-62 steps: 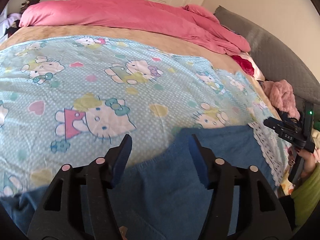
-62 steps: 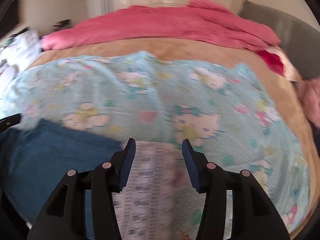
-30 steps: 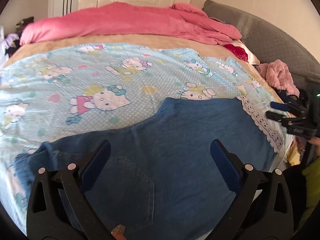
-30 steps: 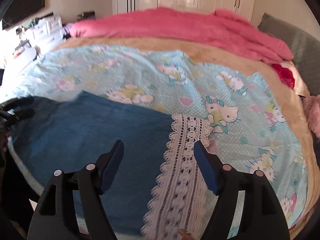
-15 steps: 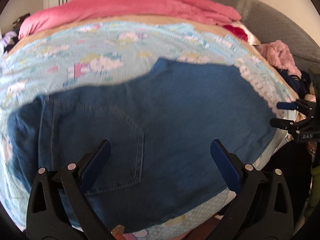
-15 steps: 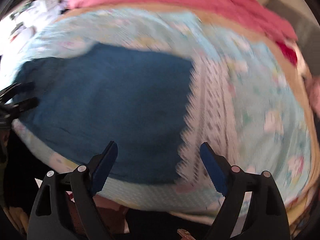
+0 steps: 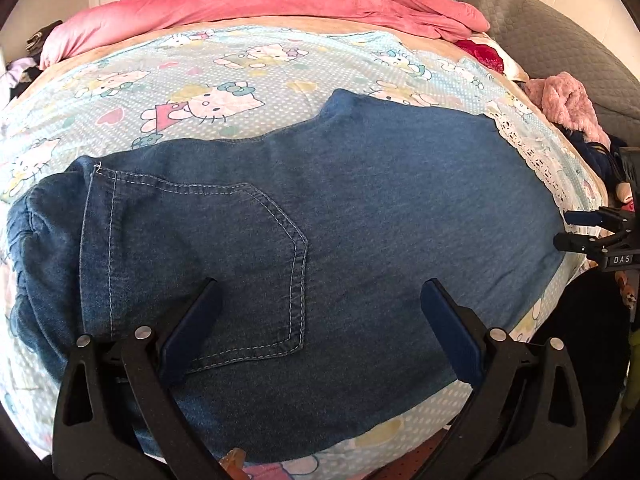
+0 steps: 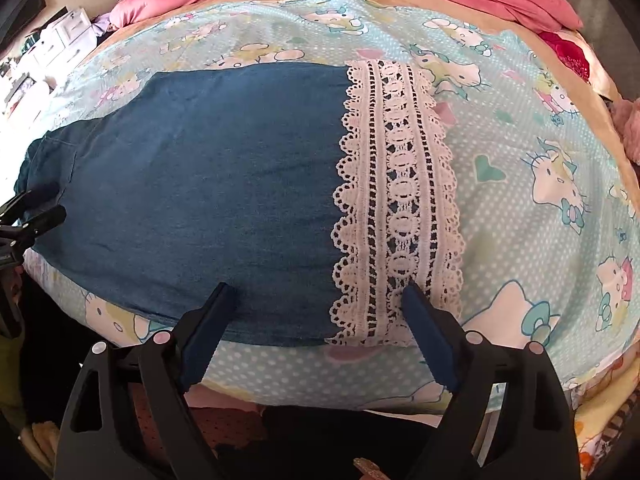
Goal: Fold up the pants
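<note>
Denim pants (image 7: pixel 360 216) laid flat across the cartoon-print bedsheet (image 7: pixel 224 64).
Above the back-pocket end, the left gripper (image 7: pixel 320 300) is held spread and empty; above the white lace hem (image 8: pixel 396 200), the right gripper (image 8: pixel 318 300) is likewise spread, nothing pinched.

Two wrist fisheyes — both close above the bed's near edge, tilted down.
Left view sits over the pants (image 7: pixel 320 220) at their pocket end; right view sits over the lace hem (image 8: pixel 396 200) — both share the denim and cartoon sheet (image 7: pixel 240 72).
</note>
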The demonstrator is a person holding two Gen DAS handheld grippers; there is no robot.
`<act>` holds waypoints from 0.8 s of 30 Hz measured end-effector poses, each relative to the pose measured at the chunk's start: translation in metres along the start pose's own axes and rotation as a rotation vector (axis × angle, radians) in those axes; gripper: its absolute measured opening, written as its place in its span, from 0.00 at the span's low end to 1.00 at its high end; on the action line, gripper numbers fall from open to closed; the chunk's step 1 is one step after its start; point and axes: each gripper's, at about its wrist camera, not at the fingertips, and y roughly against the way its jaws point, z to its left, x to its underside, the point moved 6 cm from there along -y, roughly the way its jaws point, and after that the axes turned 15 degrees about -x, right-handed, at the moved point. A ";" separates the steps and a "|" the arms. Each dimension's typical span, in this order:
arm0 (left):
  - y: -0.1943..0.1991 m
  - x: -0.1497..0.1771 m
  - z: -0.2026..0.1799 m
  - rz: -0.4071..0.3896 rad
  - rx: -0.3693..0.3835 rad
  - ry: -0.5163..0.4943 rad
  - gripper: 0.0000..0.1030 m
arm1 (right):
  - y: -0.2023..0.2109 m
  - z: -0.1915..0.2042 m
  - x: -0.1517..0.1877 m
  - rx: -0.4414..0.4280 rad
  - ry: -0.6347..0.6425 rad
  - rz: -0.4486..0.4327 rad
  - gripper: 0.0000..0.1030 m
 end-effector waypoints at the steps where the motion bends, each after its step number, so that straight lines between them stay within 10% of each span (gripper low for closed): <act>1: 0.001 -0.001 0.000 -0.002 0.000 0.002 0.91 | 0.001 0.000 0.000 -0.006 -0.003 -0.006 0.83; 24: 0.074 -0.034 -0.067 -0.159 0.106 -0.110 0.91 | 0.131 -0.040 0.006 -0.052 -0.209 -0.519 0.96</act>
